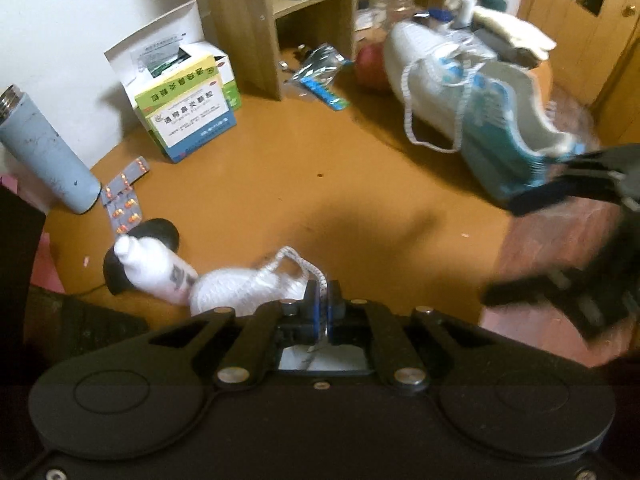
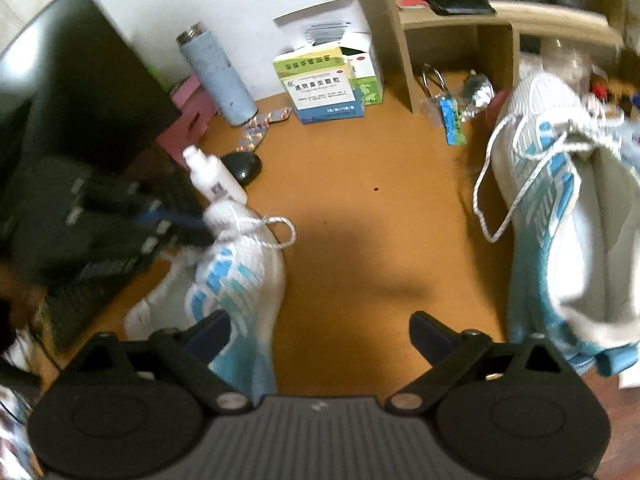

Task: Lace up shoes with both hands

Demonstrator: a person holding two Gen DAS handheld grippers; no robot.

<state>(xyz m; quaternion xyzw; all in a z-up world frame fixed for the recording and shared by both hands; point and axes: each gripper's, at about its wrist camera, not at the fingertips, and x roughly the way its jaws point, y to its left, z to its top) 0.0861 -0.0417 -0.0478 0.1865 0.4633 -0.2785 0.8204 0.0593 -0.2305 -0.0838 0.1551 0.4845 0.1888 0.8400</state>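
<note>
Two white and blue sneakers lie on a brown table. In the left wrist view my left gripper [image 1: 322,300] is shut on the white lace [image 1: 298,266] of the near shoe [image 1: 236,290], whose toe lies just ahead. The second shoe [image 1: 472,92] lies at the far right with a loose lace loop [image 1: 416,120]. My right gripper [image 2: 320,334] is open and empty, between the near shoe [image 2: 236,276] on its left and the second shoe [image 2: 568,216] on its right. The left gripper [image 2: 188,228] appears blurred at the near shoe's lace [image 2: 280,232].
A white bottle [image 1: 156,268], a black mouse [image 1: 160,232], pill blisters [image 1: 124,196], a blue flask [image 1: 44,152] and medicine boxes [image 1: 188,116] lie at the left. A wooden shelf [image 1: 256,28] stands at the back. A dark monitor [image 2: 80,88] and keyboard [image 2: 80,300] are far left.
</note>
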